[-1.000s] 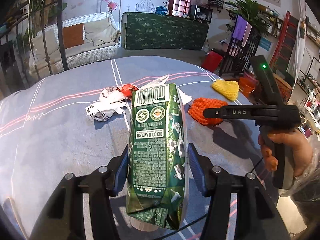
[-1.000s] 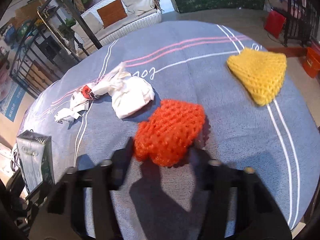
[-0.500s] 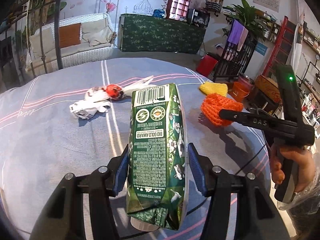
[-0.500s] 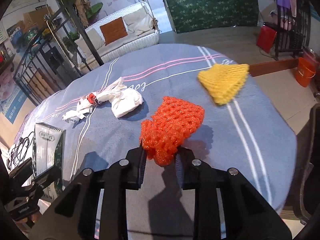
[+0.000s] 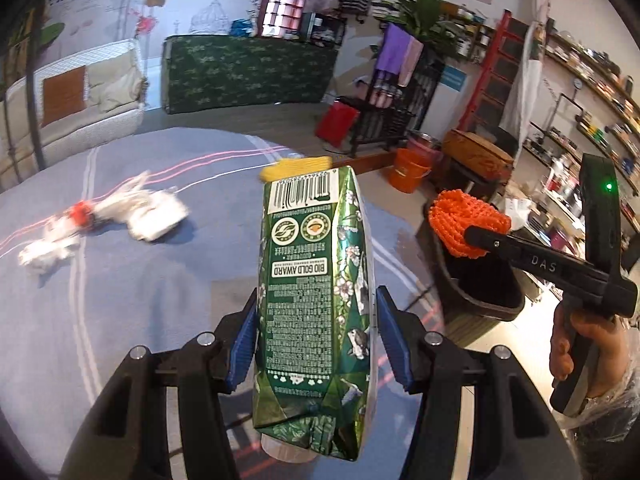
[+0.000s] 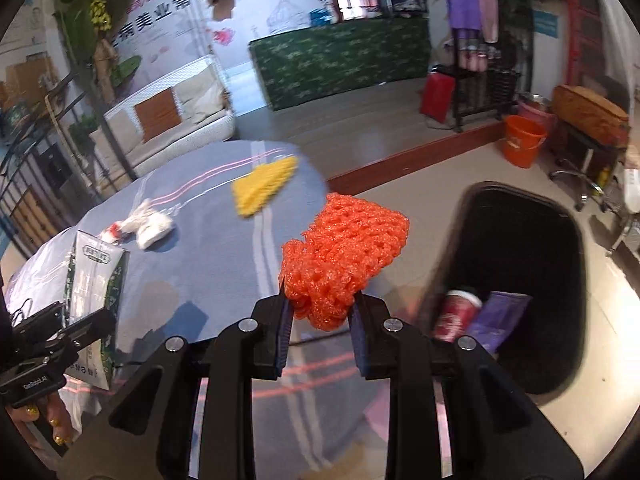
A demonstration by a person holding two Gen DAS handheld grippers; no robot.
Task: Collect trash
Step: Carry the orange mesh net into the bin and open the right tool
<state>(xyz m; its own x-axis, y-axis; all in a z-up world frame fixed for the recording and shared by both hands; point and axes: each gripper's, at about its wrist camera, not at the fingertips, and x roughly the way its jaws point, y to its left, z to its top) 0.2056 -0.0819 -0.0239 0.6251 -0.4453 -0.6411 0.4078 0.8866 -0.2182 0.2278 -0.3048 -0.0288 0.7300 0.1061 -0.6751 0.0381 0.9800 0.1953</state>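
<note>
My left gripper (image 5: 316, 336) is shut on a green drink carton (image 5: 316, 280) and holds it upright above the blue table (image 5: 140, 300); the carton also shows in the right wrist view (image 6: 94, 280). My right gripper (image 6: 320, 320) is shut on an orange foam net (image 6: 344, 256), held at the table's right edge beside the black trash bin (image 6: 560, 320). In the left wrist view the net (image 5: 464, 224) hangs over the bin (image 5: 480, 296). A yellow foam net (image 6: 264, 188) and crumpled white wrappers (image 6: 148, 224) lie on the table.
The bin holds a red cup (image 6: 456, 312) and a purple packet (image 6: 496, 316). An orange bucket (image 6: 522, 146), a black rack (image 6: 480, 84) and a chair stand on the floor beyond. A sofa (image 6: 172, 116) is behind the table.
Both grippers have swung right toward the bin. The right gripper has lifted the orange net off the table and carried it past the edge. The carton stays gripped.
</note>
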